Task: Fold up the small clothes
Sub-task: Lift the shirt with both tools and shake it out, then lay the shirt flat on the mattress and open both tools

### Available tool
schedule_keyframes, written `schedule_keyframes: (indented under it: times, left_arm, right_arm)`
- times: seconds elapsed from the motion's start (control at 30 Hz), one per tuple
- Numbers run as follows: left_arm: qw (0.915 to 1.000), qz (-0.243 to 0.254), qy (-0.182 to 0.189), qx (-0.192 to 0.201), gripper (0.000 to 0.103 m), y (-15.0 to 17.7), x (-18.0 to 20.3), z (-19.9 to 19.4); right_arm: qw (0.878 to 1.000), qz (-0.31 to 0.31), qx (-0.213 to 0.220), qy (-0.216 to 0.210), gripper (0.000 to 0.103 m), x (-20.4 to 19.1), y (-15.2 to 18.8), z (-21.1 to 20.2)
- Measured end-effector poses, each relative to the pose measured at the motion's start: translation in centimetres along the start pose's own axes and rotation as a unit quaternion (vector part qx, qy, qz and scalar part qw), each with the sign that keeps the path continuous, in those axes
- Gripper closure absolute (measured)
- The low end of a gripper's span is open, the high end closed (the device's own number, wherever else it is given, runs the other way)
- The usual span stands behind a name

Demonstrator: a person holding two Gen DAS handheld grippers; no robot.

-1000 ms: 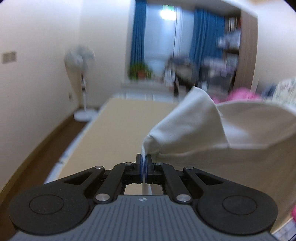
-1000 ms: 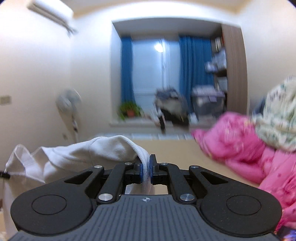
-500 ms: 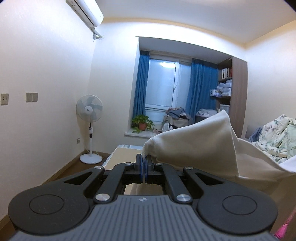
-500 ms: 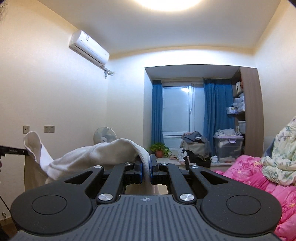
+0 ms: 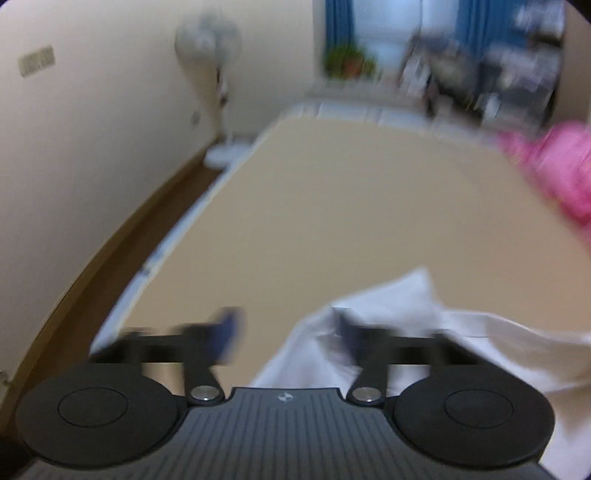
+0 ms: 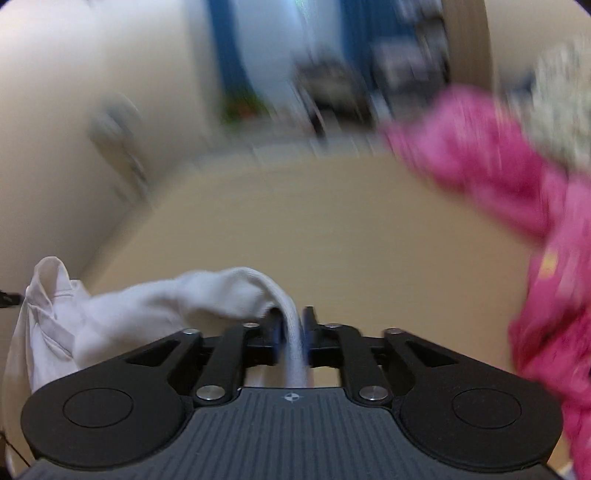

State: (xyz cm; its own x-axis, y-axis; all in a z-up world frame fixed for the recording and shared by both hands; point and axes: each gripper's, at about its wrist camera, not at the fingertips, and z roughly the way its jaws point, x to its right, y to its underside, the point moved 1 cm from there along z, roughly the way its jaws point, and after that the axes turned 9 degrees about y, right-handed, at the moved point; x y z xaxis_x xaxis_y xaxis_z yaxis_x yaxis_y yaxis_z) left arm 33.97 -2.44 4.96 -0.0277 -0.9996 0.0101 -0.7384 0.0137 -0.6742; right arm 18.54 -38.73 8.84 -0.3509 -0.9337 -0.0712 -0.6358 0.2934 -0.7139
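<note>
Two grippers work over a broad tan bed (image 5: 332,206), its bare mattress filling most of both views. The white garment (image 6: 155,306) lies low over the near end, draped between them. The left gripper (image 5: 286,330) has its fingers spread wide apart, the cloth slumped against the right-hand one and no longer pinched. The right gripper (image 6: 293,326) is harder to read — a band of fabric runs down between its fingers, which look slightly parted, so I cannot tell whether it grips or has just let go. To do this step well, I would let the cloth settle flat on the mattress before drawing either tool away, and back out low so no edge snags and lifts. A pink quilt (image 6: 517,192) heaps at the right (badly blurred). Beyond, blue curtains (image 5: 338,26), a standing fan (image 5: 207,40), a potted plant (image 5: 347,61).
</note>
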Motion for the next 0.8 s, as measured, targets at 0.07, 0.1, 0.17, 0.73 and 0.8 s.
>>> schedule_keyframes:
  times: [0.07, 0.1, 0.17, 0.73, 0.8]
  left_arm:
    - [0.9992, 0.011, -0.005, -0.037, 0.024, 1.9, 0.8, 3.1]
    - [0.9988, 0.018, 0.000, -0.046, 0.024, 2.9, 0.8, 3.6]
    - [0.9980, 0.035, 0.015, -0.051, 0.019, 5.8, 0.3, 3.6]
    - [0.9912, -0.002, 0.029, -0.129, 0.018, 26.8, -4.5, -8.5]
    - [0.9911, -0.014, 0.027, -0.130, 0.018, 26.1, -5.2, -8.7]
  right_arm:
    - [0.998, 0.020, -0.049, 0.042, 0.058, -0.9, 0.9, 5.2]
    - [0.998, 0.021, -0.052, 0.038, 0.058, -1.1, 1.7, 6.3]
    - [0.998, 0.017, -0.051, 0.012, 0.048, -0.9, 4.1, 6.6]
    - [0.977, -0.090, -0.195, -0.012, 0.091, 2.2, 27.3, 2.6]
    - [0.978, -0.079, -0.194, -0.012, 0.093, 2.8, 25.4, 2.5]
